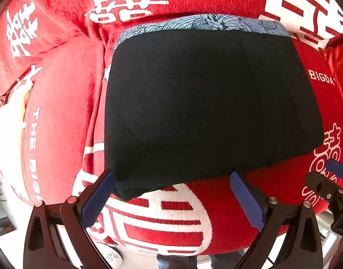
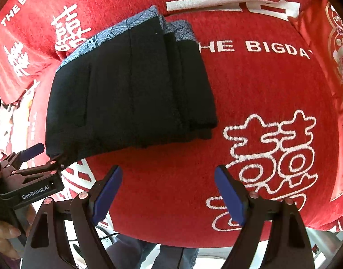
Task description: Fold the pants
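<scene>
pants (image 1: 207,103) lie as a compact black stack on the red cloth (image 2: 250,103), patterned waistband at the far edge | my left gripper (image 1: 173,192) gapes wide at the near hem, holding nothing | right gripper (image 2: 169,190) wide too, empty (hovering just beside) | next, I reckon: square the near corner gently, no dragging layers

Red plush blanket (image 2: 250,94) with white double-happiness characters and "THE BIGDAY" lettering spreads ahead of both grippers, brightly lit; pale floor (image 1: 5,242) below its near edge.
</scene>
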